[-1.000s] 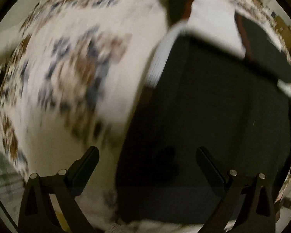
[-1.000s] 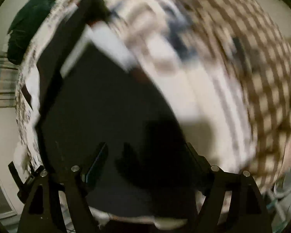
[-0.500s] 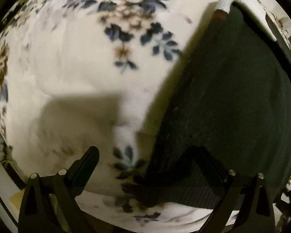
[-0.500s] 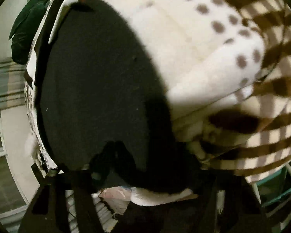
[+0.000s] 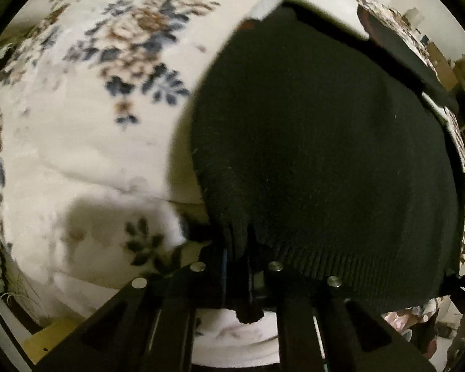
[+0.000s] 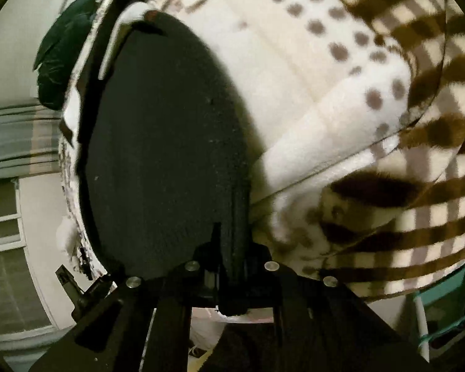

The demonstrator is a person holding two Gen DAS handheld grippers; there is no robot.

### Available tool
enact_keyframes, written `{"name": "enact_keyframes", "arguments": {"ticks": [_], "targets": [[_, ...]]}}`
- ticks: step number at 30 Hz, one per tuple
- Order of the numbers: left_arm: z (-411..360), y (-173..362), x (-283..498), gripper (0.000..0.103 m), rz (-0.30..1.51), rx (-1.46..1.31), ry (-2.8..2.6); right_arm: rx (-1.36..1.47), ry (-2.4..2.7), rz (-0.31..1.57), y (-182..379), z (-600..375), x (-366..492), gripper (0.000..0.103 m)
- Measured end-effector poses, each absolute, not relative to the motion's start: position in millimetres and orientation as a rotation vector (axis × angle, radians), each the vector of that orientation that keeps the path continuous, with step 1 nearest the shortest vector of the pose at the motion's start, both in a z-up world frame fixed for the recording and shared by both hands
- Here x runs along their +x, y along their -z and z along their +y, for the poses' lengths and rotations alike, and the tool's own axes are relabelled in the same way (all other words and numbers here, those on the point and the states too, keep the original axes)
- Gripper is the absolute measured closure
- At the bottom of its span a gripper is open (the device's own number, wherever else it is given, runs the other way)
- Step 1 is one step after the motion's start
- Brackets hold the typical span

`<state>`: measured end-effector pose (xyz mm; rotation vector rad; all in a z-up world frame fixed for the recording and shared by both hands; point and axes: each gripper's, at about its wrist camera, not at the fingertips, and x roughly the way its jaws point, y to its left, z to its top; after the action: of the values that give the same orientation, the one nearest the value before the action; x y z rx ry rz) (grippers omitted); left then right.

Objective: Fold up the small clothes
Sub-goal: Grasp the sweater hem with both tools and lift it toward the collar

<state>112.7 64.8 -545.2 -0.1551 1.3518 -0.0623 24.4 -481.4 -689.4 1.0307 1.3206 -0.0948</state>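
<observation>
A black knit sweater (image 5: 325,142) with a ribbed hem and white and red trim at its far end lies on a floral fleece blanket (image 5: 93,124). It also shows in the right wrist view (image 6: 164,155). My left gripper (image 5: 237,248) is shut on the sweater's near left hem corner. My right gripper (image 6: 234,241) is shut on the near right hem corner. The pinched cloth hides the fingertips of both grippers.
A white dotted and brown checked blanket (image 6: 372,108) lies to the right of the sweater. A dark green garment (image 6: 62,49) sits at the far left edge of the bed. A window (image 6: 6,263) and a teal rack (image 6: 443,316) flank the bed.
Both grippers came down to the near hem and closed on its two corners. They were open above the sweater a second ago. The hem is now lifted slightly.
</observation>
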Motion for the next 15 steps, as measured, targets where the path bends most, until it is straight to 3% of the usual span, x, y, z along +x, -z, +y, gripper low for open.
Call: {"name": "enact_keyframes", "arguments": {"ticks": [8, 15], "targets": [[89.6, 472.9, 117.8, 0.097, 1.235, -0.324, 0.052, 1.111, 0.005, 1.206, 628.6, -504.2, 20.8, 0.094], [98.1, 393.0, 181.9, 0.097, 1.076, -0.517, 0.118, 1.160, -0.084, 1.069, 556.3, -519.7, 89.3, 0.094]]}}
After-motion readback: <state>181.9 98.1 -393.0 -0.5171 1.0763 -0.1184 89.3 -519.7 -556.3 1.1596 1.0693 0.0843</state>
